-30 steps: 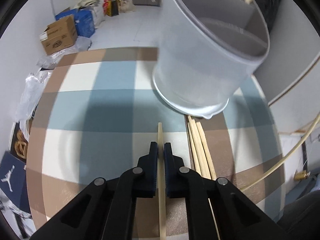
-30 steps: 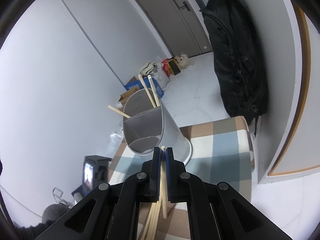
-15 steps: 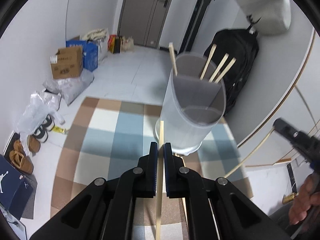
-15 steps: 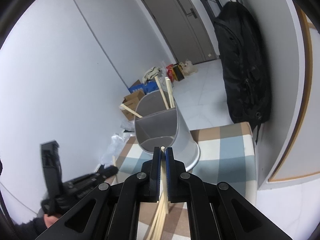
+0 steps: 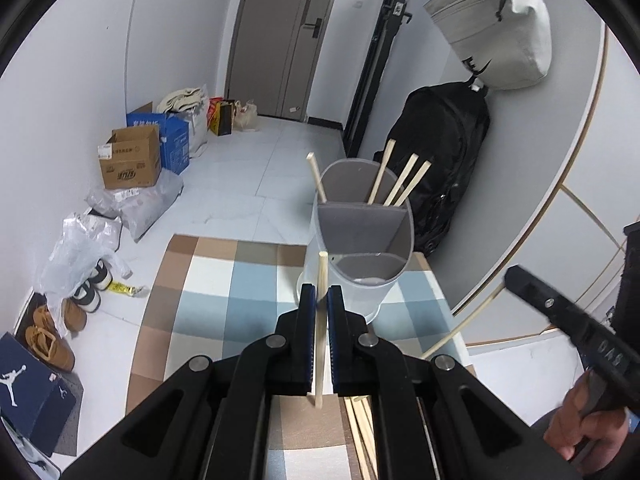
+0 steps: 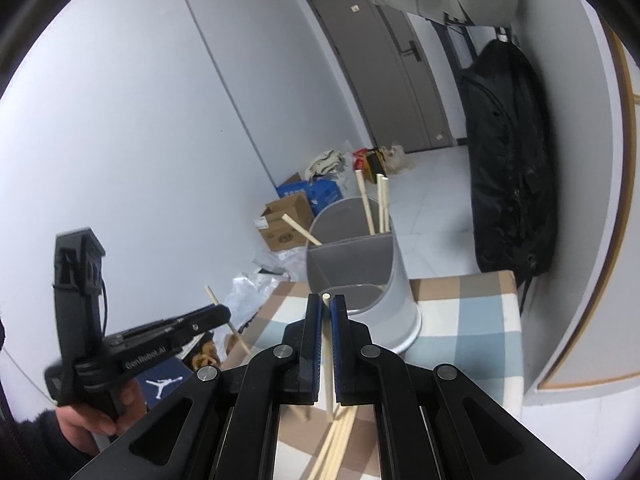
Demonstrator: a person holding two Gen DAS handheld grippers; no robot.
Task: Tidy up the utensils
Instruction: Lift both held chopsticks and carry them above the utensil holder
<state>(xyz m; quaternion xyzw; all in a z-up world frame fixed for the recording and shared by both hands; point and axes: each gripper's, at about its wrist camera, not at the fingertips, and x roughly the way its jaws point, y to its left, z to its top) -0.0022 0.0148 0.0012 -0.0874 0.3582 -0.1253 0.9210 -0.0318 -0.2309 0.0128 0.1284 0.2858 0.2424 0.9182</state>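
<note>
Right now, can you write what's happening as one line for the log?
left gripper: shut on chopstick | right gripper: shut on chopstick | holder: four sticks in back slot | loose sticks on cloth

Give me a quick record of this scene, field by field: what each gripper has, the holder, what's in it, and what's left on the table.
left gripper: jaws shut on one pale wooden chopstick, held upright
right gripper: jaws shut on a second wooden chopstick
holder: grey round plastic utensil holder with inner dividers, standing on the checked tablecloth
holder contents: four chopsticks leaning in the far compartment; near compartments look empty
left on table: loose wooden chopsticks lying below the grippers
</note>
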